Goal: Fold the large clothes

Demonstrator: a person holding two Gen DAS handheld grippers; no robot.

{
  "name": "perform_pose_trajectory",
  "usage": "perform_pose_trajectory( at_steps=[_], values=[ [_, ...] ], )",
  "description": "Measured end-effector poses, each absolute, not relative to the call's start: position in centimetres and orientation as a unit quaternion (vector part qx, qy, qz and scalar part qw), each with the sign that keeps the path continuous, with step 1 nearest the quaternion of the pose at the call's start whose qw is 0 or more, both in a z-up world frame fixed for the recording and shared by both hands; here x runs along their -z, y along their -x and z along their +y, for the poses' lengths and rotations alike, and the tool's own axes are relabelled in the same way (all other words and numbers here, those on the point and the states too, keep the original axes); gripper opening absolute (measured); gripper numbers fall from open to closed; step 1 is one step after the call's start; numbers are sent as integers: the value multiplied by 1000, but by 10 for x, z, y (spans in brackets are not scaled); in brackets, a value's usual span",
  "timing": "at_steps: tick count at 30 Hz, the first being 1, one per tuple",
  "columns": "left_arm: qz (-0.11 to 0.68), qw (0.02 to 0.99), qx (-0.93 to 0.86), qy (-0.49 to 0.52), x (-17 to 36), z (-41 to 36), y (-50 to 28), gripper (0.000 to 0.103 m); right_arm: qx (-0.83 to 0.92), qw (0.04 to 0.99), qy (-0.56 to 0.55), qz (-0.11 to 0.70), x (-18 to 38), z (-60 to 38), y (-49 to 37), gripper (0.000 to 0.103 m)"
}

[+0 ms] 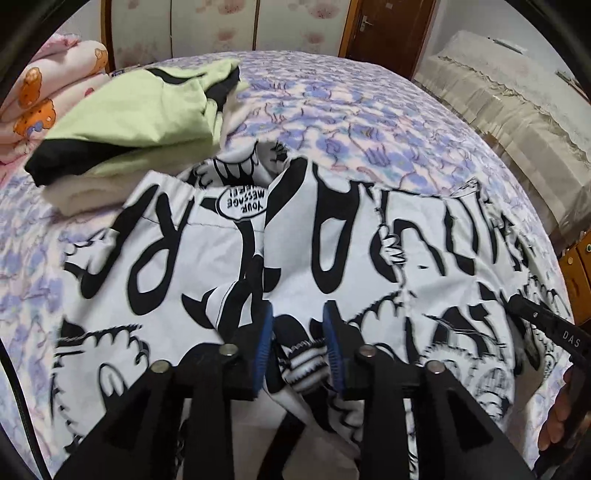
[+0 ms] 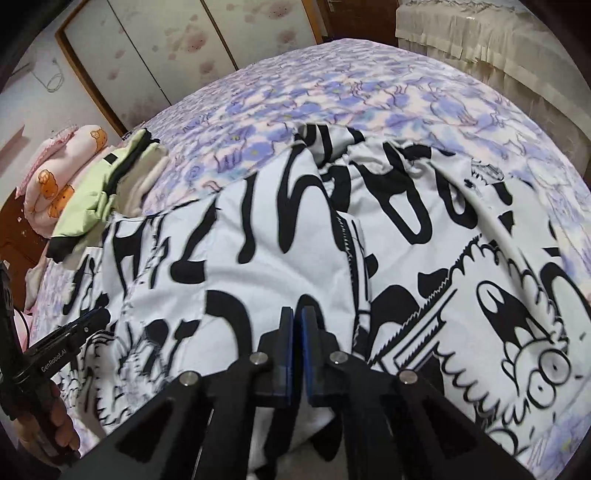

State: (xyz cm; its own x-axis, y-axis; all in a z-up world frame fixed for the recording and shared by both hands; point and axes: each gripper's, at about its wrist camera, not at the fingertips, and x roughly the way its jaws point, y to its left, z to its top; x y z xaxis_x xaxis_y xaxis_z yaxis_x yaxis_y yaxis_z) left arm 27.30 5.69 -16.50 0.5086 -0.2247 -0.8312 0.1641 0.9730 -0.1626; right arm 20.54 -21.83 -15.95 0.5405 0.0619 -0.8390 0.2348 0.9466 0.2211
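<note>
A floral purple bedspread [image 1: 369,122] lies beneath a pink bear-print quilt [image 1: 40,99] and wooden door [image 1: 388,29].

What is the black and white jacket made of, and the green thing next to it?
Black and white jacket: looks like smooth, thin woven cloth, matte, printed; it creases softly. Green thing: a folded garment, likely soft cotton-like fabric, matte, with black trim.

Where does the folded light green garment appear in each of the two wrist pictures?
Left wrist view: the light green garment lies upper left, on the bed just beyond the black-and-white printed garment.
Right wrist view: the same green garment lies at the left edge, mid-height, seen more from its side.
Shared landmark: the pink quilt with orange bears lies right beside it, toward the picture's left edge, in both views.
</note>
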Motion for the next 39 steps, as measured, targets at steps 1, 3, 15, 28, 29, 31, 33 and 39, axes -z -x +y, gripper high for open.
perform_pose_trajectory(
  at_steps=[1,3,15,28,29,31,33,39],
  values=[
    [481,869,111,31,158,57,-269,35,49,866,-154,474,153,-215,-201,5],
    [476,873,104,28,145,58,-258,51,48,870,-148,468,141,-209,-193,5],
    [476,877,69,11,86,74,-172,56,26,890,-118,439,72,-169,-119,5],
    [504,856,72,85,84,111,-106,66,13,901,-108,419,52,-131,-69,21],
    [508,853,78,94,90,115,-106,66,15,900,-111,420,55,-129,-69,21],
    [513,844,94,122,106,121,-104,66,16,898,-118,423,61,-126,-71,21],
    [512,835,116,164,126,131,-103,66,16,897,-127,424,69,-125,-75,21],
    [505,813,129,261,192,155,-105,66,17,901,-121,415,87,-114,-91,21]
  ],
)
